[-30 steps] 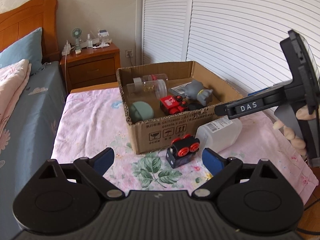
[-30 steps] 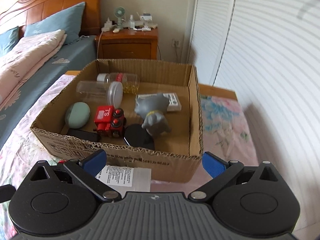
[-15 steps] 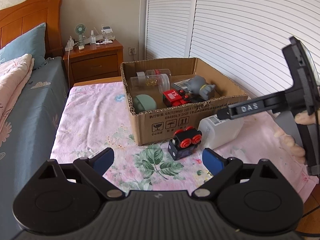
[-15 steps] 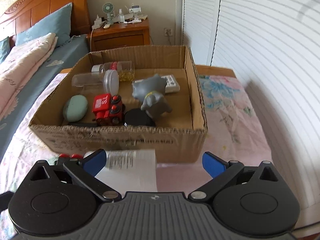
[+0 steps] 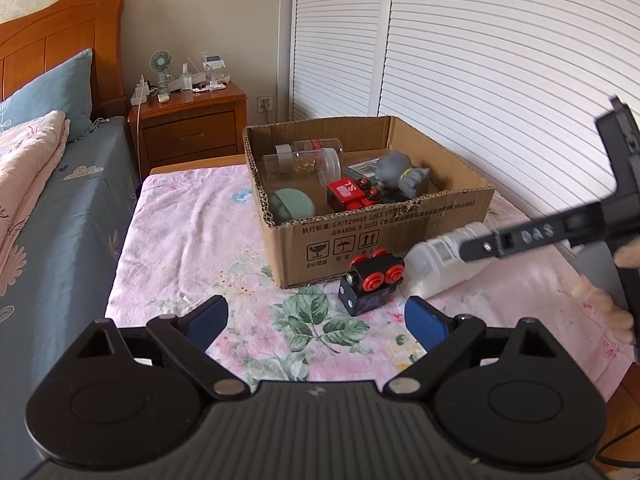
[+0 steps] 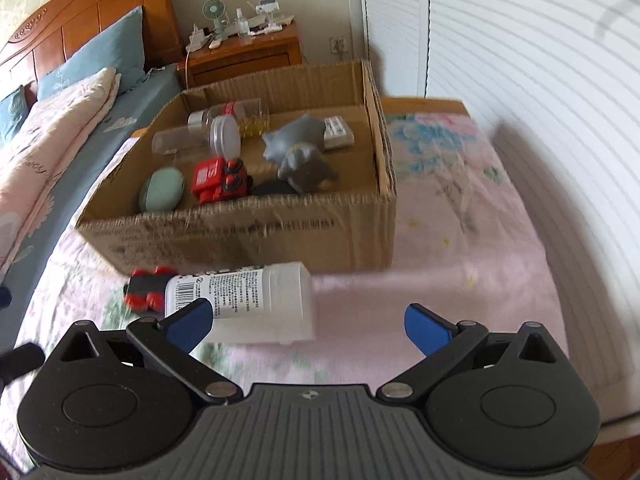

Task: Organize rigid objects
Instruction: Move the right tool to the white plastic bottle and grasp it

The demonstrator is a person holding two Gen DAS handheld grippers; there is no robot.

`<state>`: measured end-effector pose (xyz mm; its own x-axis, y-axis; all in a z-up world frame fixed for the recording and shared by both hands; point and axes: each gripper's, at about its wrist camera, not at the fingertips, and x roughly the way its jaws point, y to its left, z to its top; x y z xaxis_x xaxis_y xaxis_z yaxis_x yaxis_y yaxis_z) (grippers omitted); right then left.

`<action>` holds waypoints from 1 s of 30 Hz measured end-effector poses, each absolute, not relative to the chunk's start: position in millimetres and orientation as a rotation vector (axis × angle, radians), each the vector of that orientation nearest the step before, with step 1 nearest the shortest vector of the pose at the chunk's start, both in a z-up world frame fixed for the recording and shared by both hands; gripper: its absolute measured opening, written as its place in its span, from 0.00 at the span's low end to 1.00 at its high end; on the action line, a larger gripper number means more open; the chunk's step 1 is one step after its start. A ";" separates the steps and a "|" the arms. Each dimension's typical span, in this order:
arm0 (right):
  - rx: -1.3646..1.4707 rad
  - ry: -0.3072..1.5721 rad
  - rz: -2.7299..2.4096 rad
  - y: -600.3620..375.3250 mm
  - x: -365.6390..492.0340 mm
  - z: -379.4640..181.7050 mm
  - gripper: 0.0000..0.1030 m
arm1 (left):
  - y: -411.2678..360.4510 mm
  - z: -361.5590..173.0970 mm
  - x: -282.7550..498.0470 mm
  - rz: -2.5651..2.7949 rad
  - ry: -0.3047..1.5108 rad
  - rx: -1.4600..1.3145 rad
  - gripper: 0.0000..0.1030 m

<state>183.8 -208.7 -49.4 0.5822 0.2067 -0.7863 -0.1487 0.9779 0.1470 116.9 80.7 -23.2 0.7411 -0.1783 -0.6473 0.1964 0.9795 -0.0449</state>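
Cardboard box (image 5: 372,236) on the flowered sheet (image 5: 188,240), holding two clear jars (image 5: 304,160), a mint oval case (image 5: 291,205), a red toy engine (image 5: 352,194) marked "TS", a grey figurine (image 5: 404,172) and a flat labelled pack (image 6: 338,132). Outside, against its front wall, lie a black-and-red toy car (image 5: 370,282) and, at its 3 o'clock, a white bottle (image 6: 256,300) (barcode label, text unreadable). My left gripper (image 5: 316,318) stands wide and empty; my right gripper (image 6: 308,322) is also wide, bottle partly between its fingers, untouched. Only the left view shows the "DAS" lettering (image 5: 536,234) and box print "GB/T29601".
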 end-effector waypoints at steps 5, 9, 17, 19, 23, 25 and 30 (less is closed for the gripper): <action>-0.029 0.966 0.188 -210.3 157.3 -62.5 1.00 | 82.8 -23.9 117.3 -0.206 0.710 0.025 0.92; 0.008 0.929 0.247 -210.9 143.9 -50.3 1.00 | 81.3 -24.7 117.3 -0.214 0.710 0.032 0.92; -0.009 0.825 0.321 -180.5 162.1 -39.7 1.00 | 81.0 -28.8 118.3 -0.217 0.724 0.019 0.92; -0.009 0.817 0.305 -174.6 168.7 -48.8 1.00 | 82.5 -31.1 120.0 -0.212 0.734 0.017 0.92; 0.037 0.806 0.288 -167.1 180.9 -60.0 1.00 | 84.8 -35.1 123.3 -0.204 0.750 0.014 0.92; 0.046 0.808 0.252 -163.6 185.7 -65.1 1.00 | 85.3 -36.5 124.8 -0.203 0.754 0.015 0.92; 0.009 0.781 0.162 -180.0 182.9 -72.8 1.00 | 84.8 -39.9 128.3 -0.208 0.766 0.017 0.92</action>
